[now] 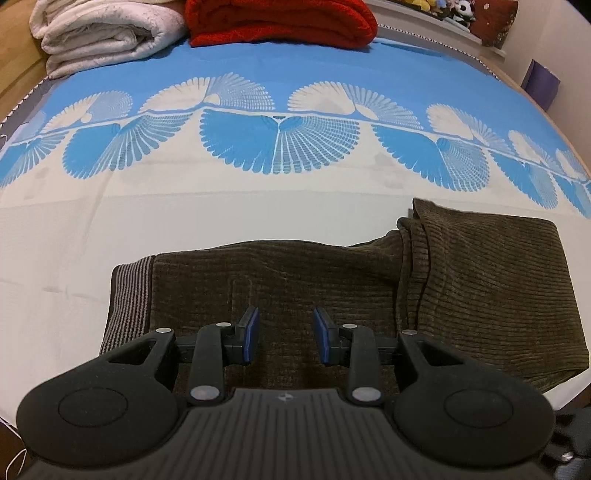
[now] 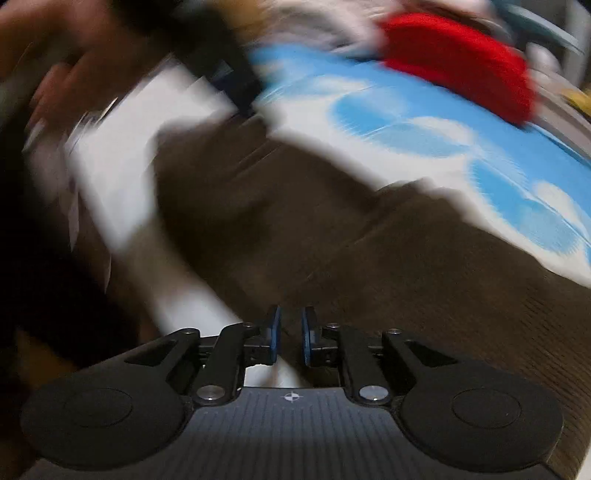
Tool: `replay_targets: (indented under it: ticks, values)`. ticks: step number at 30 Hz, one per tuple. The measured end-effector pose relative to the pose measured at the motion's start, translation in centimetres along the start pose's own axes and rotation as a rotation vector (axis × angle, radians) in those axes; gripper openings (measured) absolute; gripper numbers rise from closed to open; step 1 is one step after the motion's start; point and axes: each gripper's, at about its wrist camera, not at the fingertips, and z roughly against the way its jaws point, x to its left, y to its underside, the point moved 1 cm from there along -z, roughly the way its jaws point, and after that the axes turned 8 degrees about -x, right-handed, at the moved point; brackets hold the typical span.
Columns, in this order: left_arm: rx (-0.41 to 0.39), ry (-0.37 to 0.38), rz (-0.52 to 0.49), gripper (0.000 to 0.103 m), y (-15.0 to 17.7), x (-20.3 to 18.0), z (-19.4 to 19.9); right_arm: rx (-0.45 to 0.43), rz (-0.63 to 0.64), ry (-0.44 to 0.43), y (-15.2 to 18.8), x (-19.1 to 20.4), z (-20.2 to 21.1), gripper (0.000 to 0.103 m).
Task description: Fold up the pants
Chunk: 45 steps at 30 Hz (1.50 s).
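Note:
Brown corduroy pants (image 1: 332, 280) lie on the bed, with the striped waistband (image 1: 129, 295) at the left and the legs folded over at the right (image 1: 491, 280). My left gripper (image 1: 284, 332) hovers over the pants near the waistband, open and empty. The right wrist view is motion-blurred. It shows the pants (image 2: 332, 229) spread ahead and my right gripper (image 2: 291, 332) over their near edge, its blue pads a narrow gap apart with nothing between them. The other hand and gripper (image 2: 221, 62) show blurred at upper left.
The bed sheet (image 1: 258, 206) is white with a blue fan pattern. A folded white blanket (image 1: 107, 33) and a red blanket (image 1: 280, 22) lie at the far edge. Stuffed toys sit on a shelf (image 1: 443, 11) beyond. The bed's near-right edge (image 1: 576, 391) is close.

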Motion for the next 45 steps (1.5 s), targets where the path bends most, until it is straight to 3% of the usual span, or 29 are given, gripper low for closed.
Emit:
replay_targets:
  ticks: [2, 4, 7, 16, 19, 22, 28, 32, 34, 36, 38, 43, 45]
  values:
    - [-0.005, 0.002, -0.010, 0.037, 0.0, -0.2, 0.0, -0.051, 0.014, 0.035, -0.4, -0.4, 1.1, 0.042]
    - [-0.006, -0.002, -0.020, 0.037, 0.0, -0.5, -0.1, -0.086, -0.032, 0.088, -0.9, -1.6, 1.6, 0.052]
    - [0.000, 0.000, -0.028, 0.037, 0.0, -0.8, -0.3, -0.081, -0.103, 0.170, -1.2, -3.6, 0.7, 0.052]
    - [0.010, -0.004, -0.045, 0.037, 0.1, -1.3, -0.6, -0.007, -0.089, 0.212, -1.3, -3.0, -4.3, 0.052]
    - [0.008, -0.004, -0.044, 0.037, 0.1, -1.1, -0.6, -0.010, -0.115, 0.198, -1.7, -3.3, -4.7, 0.048]
    - [0.005, -0.002, -0.041, 0.037, 0.1, -0.9, -0.5, -0.034, -0.146, 0.155, -2.0, -4.0, -4.6, 0.011]
    - [-0.007, 0.005, -0.040, 0.037, 0.0, -0.7, -0.2, -0.153, -0.121, 0.084, -3.6, -4.1, -0.2, 0.009]
    - [-0.006, 0.005, -0.042, 0.037, 0.0, -0.9, -0.2, 0.015, -0.069, -0.061, -1.7, -3.7, -1.4, 0.008]
    - [-0.007, 0.007, -0.042, 0.037, 0.0, -1.0, -0.1, 0.033, -0.021, 0.007, -1.1, -3.0, -2.2, 0.009]
    - [-0.007, 0.008, -0.048, 0.037, 0.1, -1.1, -0.1, 0.012, -0.026, 0.068, -1.2, -3.0, -2.7, 0.018]
    - [-0.004, 0.007, -0.053, 0.037, 0.1, -1.2, -0.2, -0.004, -0.056, 0.086, -1.3, -3.3, -3.1, 0.048]
    - [0.004, -0.001, -0.049, 0.037, 0.3, -0.7, -0.4, 0.060, -0.007, 0.074, -0.7, -2.4, -4.8, 0.070]
    - [0.004, -0.002, -0.043, 0.037, 0.3, -0.4, -0.4, 0.066, 0.037, 0.088, -0.5, -1.9, -5.3, 0.072]
